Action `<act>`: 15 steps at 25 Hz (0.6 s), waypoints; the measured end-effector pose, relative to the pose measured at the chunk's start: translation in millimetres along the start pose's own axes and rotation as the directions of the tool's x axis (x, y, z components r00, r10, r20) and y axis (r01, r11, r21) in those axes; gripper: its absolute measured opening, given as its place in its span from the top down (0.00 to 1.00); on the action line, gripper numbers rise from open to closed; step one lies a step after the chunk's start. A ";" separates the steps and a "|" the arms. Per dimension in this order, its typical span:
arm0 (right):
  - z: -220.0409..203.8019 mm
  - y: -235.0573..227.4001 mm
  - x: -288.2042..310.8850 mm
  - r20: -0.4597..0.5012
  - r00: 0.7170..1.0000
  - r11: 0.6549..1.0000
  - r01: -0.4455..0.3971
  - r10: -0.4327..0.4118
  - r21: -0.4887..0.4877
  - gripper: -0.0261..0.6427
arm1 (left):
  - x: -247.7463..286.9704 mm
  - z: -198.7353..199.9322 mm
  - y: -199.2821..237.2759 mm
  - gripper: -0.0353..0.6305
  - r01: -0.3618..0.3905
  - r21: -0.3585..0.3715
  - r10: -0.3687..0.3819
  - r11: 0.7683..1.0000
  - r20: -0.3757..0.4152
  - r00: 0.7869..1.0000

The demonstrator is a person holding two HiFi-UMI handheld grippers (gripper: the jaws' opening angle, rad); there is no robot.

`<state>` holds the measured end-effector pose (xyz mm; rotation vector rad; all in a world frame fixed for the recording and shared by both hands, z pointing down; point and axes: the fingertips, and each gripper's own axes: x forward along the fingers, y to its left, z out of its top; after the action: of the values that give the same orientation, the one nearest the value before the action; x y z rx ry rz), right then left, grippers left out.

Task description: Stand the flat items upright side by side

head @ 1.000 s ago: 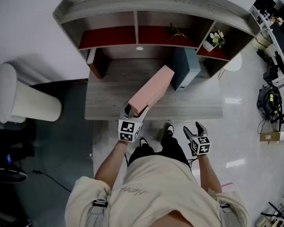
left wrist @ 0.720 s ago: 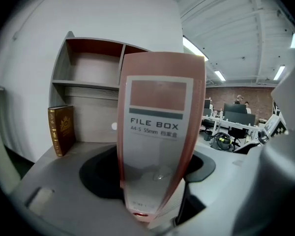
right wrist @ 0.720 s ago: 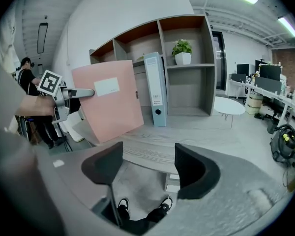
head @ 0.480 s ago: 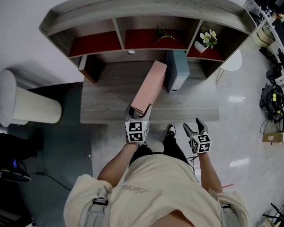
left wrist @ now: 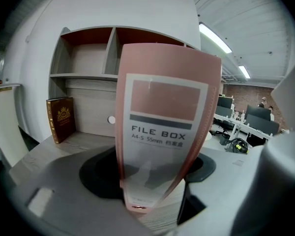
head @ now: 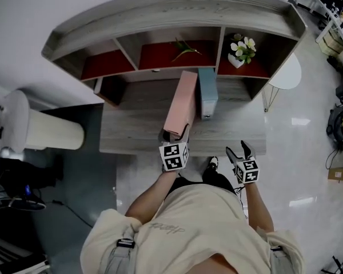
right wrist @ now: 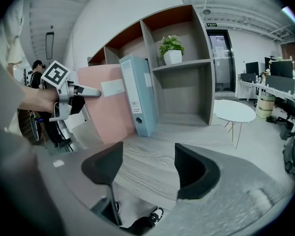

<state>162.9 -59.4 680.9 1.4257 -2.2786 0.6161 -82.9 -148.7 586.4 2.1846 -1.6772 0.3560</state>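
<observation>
**A:** Start with the big piece: the desk (head: 131, 131) with its shelf unit (head: 171, 7) along the back edge. What's on it?

**B:** Mid-surface, the pink file box (head: 180, 104) runs from near the front edge towards the back. It's up on its narrow side, and from the right gripper view it tilts a touch. The blue file box (head: 207, 93) stands upright just to its right, nearer the back edge. I can't call contact between them.

**A:** And who's got the pink one?

**B:** The left gripper (head: 175, 137) is clamped across its labelled spine at the front end. Holding the spine makes sense to me: from there the whole box can be steered and swung parallel to the blue one.

**A:** The right gripper (head: 240, 150)?

**B:** Jaws spread, nothing between them, hanging just off the front edge to the right. My guess is it's waiting to steady things.

**A:** What's next, do you reckon?

**B:** Square the pink box up and slide it alongside. The risk is knocking the blue one over.

**A:** Small stuff?

**B:** A brown book (left wrist: 61, 119) leans at the back left corner, and there's a potted plant (head: 240, 50) in the right shelf bay.
</observation>
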 end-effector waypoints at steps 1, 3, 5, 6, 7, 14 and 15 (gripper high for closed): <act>1.6 -5.8 1.8 0.003 1.000 1.000 -0.008 0.008 -0.002 0.48 | 4.1 1.2 -2.0 0.43 -0.012 -0.006 0.012 1.000 -0.001 1.000; 5.8 -18.3 5.7 0.008 1.000 1.000 -0.022 0.022 -0.007 0.48 | 12.6 5.4 -5.0 0.43 -0.039 -0.018 0.039 0.999 0.001 0.999; 9.5 -30.4 10.8 0.011 0.999 0.999 -0.035 0.035 -0.016 0.48 | 21.3 10.7 -6.3 0.43 -0.066 -0.029 0.066 0.997 0.003 0.998; 10.9 -35.9 13.5 0.011 0.999 0.999 -0.042 0.042 -0.021 0.48 | 25.9 13.1 -7.0 0.43 -0.077 -0.032 0.078 0.996 0.005 0.997; 12.0 -41.2 16.1 0.011 0.999 0.998 -0.049 0.049 -0.026 0.48 | 30.6 15.3 -7.8 0.43 -0.086 -0.035 0.087 0.996 0.008 0.996; 19.2 -66.9 35.4 -0.002 0.996 0.995 -0.089 0.089 -0.046 0.48 | 63.3 30.6 -10.7 0.45 -0.068 -0.024 0.068 0.997 -0.008 0.998; 20.3 -68.5 37.9 -0.003 0.996 0.995 -0.094 0.094 -0.045 0.48 | 67.1 32.8 -9.6 0.45 -0.064 -0.022 0.064 0.998 -0.009 0.998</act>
<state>207.6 -125.2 695.3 1.3030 -2.3553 0.5891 -56.8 -219.1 583.1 2.1147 -1.7410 0.3612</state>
